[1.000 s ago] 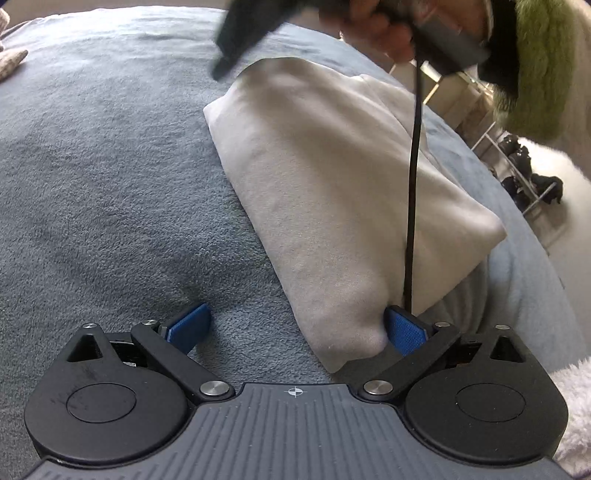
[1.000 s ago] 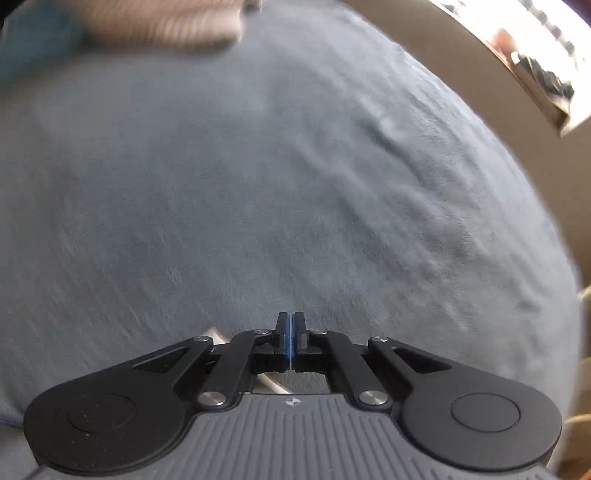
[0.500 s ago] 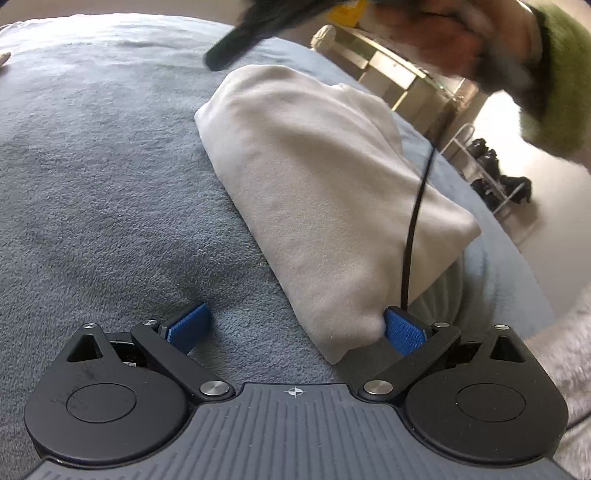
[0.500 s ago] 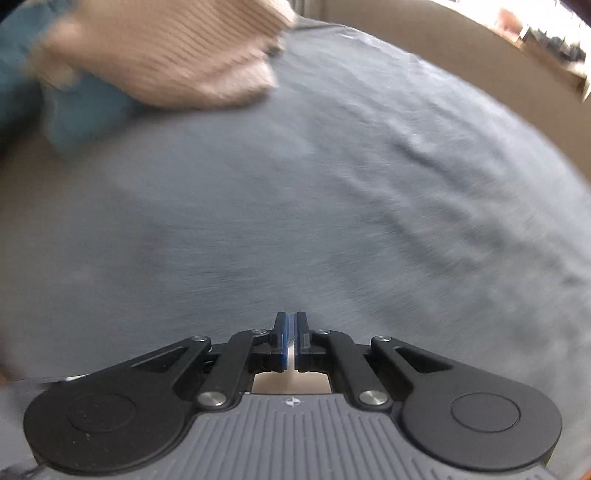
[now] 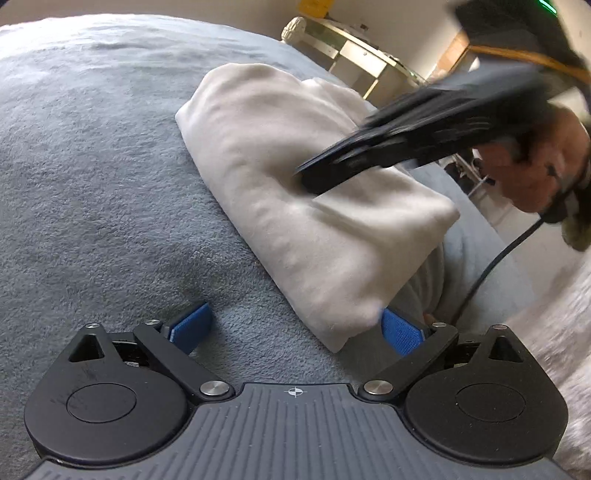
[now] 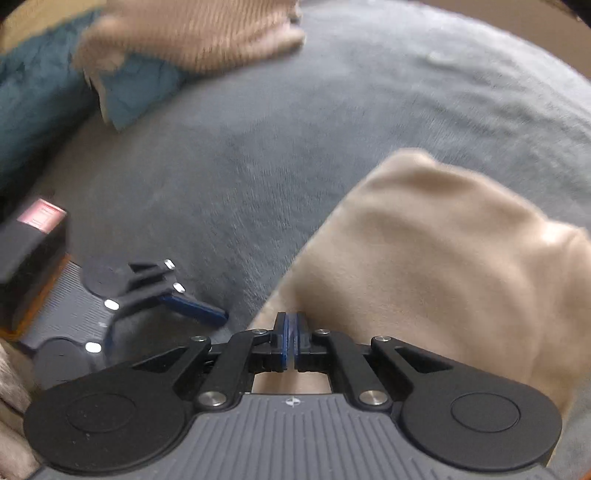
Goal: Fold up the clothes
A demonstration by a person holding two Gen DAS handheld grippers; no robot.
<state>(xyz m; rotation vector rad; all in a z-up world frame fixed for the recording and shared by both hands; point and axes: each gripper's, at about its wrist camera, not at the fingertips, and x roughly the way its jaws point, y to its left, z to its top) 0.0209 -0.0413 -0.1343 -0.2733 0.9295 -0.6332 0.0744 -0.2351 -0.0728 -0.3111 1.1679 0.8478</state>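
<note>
Cream garment [image 5: 295,192] lies as a folded bundle, centre frame on the grey blanket [image 5: 92,166]. Your left gripper [image 5: 295,328] gapes wide at its near corner; right gripper [image 6: 291,341] pinched shut, empty, over it. Fold looks done; press flat if anything

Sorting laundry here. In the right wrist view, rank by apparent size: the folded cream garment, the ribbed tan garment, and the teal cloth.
1. Folded cream garment, nearest the camera, so flattered.
2 and 3. Ribbed tan garment and teal cloth: look alike, both cropped and blurred, unranked.

No text, label or number is legible.
</note>
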